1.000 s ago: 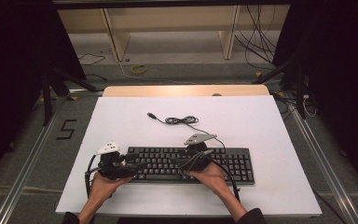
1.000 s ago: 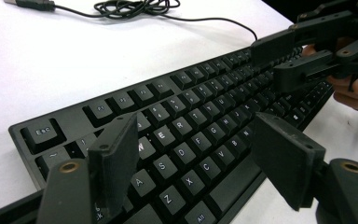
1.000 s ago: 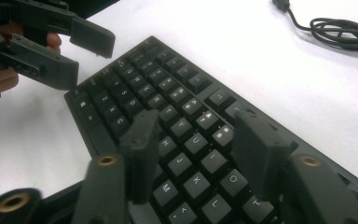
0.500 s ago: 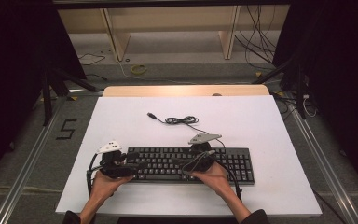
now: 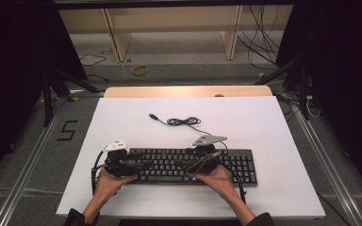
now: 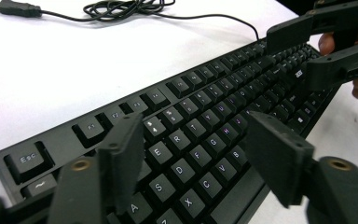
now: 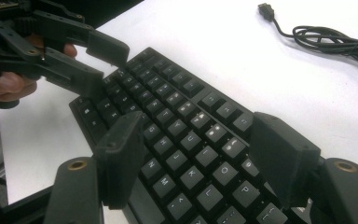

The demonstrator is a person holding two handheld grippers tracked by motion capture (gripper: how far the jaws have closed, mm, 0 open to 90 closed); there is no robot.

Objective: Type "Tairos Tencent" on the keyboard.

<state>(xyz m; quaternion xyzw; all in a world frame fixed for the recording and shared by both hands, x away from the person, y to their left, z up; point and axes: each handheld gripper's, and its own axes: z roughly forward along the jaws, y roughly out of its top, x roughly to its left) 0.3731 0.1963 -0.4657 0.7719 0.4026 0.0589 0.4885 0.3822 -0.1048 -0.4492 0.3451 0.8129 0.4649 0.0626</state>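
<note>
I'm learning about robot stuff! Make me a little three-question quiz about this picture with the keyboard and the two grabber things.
1. True or false: the left gripper and the right gripper both have their jaws spread open over the keyboard.
2. Multiple choice: where does the coiled cable with the USB plug lie? A) on the keys, B) on the white table beyond the keyboard, C) on the floor.
3. Fill in: the top-left key in the left gripper view reads ____.

Key: 1 true; 2 B; 3 Esc.
</note>
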